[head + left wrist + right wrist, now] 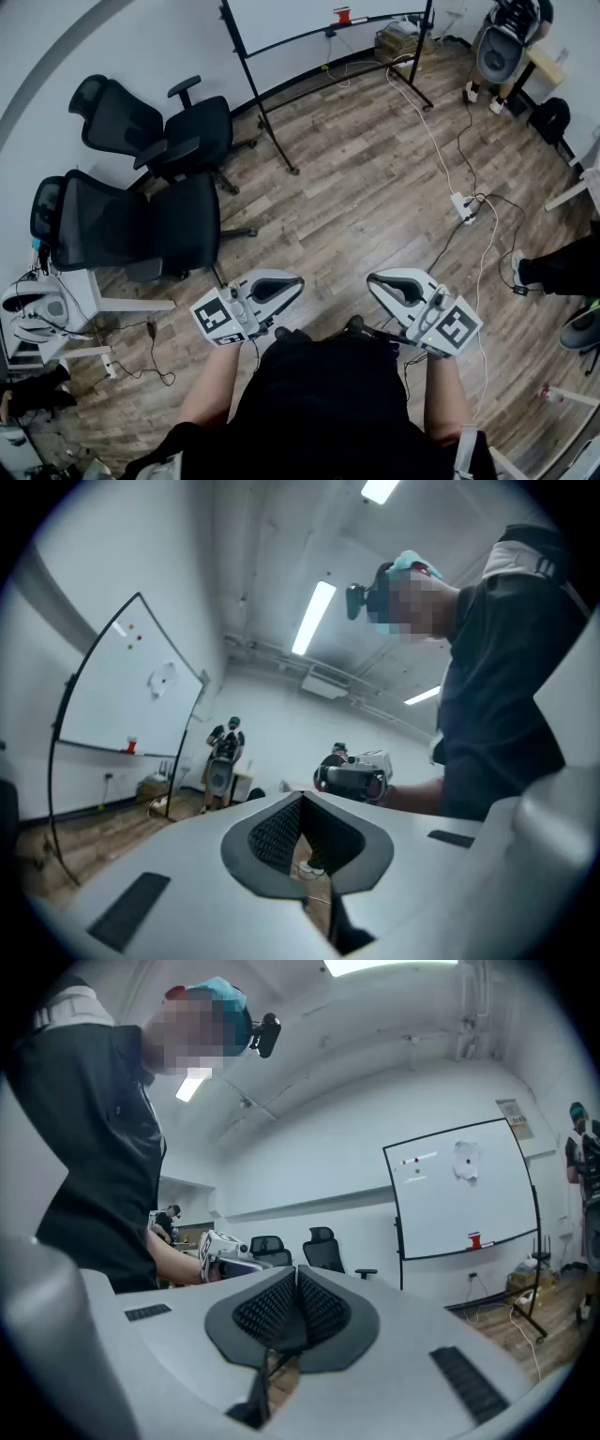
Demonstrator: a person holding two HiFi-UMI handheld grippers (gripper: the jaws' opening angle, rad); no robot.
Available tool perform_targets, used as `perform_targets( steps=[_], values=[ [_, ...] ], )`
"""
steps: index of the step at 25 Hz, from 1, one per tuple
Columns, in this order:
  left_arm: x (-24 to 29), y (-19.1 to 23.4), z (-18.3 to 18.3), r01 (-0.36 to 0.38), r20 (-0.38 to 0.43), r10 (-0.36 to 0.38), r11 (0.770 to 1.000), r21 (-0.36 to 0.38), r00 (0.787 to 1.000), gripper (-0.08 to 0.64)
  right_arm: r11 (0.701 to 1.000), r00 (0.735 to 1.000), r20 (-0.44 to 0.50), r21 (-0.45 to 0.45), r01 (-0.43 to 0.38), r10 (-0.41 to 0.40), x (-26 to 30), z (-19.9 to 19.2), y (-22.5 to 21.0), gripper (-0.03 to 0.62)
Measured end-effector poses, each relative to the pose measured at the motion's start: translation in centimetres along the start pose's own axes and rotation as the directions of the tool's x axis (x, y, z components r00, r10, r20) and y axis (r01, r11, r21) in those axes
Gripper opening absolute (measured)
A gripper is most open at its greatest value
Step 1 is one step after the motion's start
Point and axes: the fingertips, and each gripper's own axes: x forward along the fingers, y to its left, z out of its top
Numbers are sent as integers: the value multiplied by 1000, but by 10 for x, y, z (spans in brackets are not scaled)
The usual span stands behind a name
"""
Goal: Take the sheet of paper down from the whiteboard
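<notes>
The whiteboard [300,19] stands on a wheeled frame at the far side of the room; only its lower part shows in the head view. The sheet of paper [466,1159] hangs high on the board and looks crumpled; the left gripper view also shows the paper [162,679]. My left gripper [291,281] and right gripper [375,279] are held close to my body, pointing at each other, far from the board. In the gripper views the left gripper [302,799] and the right gripper [297,1274] are both shut with nothing between the jaws.
Two black office chairs [178,131] [141,230] stand at the left. A power strip [464,206] with cables lies on the wood floor at the right. A person [506,47] stands at the far right, and someone's leg [562,267] shows at the right edge. A red item [342,15] sits on the board's tray.
</notes>
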Motion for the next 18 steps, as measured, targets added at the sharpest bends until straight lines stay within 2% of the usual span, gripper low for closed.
perform_targets(
  steps=[2,4,7,11,13,15,18],
  values=[
    [23,18,-5,-39,-5,38,999,-36,999,12,1000,1000,4,-7,-4,4,-15,0,-31,23],
    [41,25,2,-36,-4,35,999,-28,999,12,1000,1000,19,5,-15,15,-25,2,-50,23],
    [58,26,22,35,-16,-35,999,21,999,12,1000,1000,0,27,-14,14,-25,-7,-61,23],
    [69,38,18,106,-42,-105,994,11,994,12,998,996,-69,-8,61,-61,-5,-32,-63,25],
    [71,42,23,114,-5,-114,993,22,994,12,997,997,-7,24,79,-79,-1,-24,-61,25],
    [70,46,31,126,56,-126,992,6,990,12,991,992,79,100,85,-93,-5,-14,-63,25],
    [70,51,25,156,78,-152,986,-56,985,12,985,986,98,124,122,-135,-20,-11,-69,25]
  ],
)
